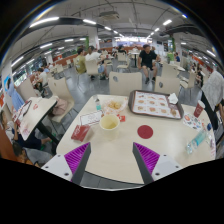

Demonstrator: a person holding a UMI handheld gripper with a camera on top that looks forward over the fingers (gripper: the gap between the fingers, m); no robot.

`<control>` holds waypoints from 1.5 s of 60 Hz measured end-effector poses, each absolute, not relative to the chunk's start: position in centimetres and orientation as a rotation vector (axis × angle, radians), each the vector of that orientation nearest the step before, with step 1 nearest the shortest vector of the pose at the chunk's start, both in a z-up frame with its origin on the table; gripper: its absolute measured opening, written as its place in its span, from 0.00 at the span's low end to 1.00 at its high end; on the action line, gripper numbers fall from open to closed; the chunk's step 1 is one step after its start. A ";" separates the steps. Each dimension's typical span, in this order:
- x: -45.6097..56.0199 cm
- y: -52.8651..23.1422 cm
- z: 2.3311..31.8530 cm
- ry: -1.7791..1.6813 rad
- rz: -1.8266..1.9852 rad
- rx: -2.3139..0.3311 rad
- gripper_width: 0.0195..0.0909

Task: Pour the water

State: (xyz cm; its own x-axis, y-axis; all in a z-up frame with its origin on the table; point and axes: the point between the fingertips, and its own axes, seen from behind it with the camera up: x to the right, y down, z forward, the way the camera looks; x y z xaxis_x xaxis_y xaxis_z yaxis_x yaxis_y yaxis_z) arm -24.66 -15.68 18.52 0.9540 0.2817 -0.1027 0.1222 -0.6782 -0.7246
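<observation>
My gripper [112, 162] hangs high over a round white table [120, 150], its two purple-padded fingers [77, 159] spread wide apart with only bare tabletop between them. Beyond the fingers, a yellowish cup or bowl [109, 123] stands left of the table's middle. To its right lies a flat dark red round coaster [145, 131]. A clear plastic bottle [99, 106] stands further back on the left. Another clear bottle [196, 142] lies near the table's right edge.
A patterned tray [154, 104] sits at the far side of the table. A red object [82, 132] and papers [90, 118] lie on the left. Chairs, other tables and several people, among them a person in dark clothes [148, 60], fill the hall beyond.
</observation>
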 end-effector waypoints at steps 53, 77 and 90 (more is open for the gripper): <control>17.4 -7.7 7.0 0.028 -0.026 -2.175 0.92; 17.7 -1.2 5.7 0.006 -0.059 -2.081 0.44; 17.6 -0.4 6.0 0.008 -0.156 -2.093 0.28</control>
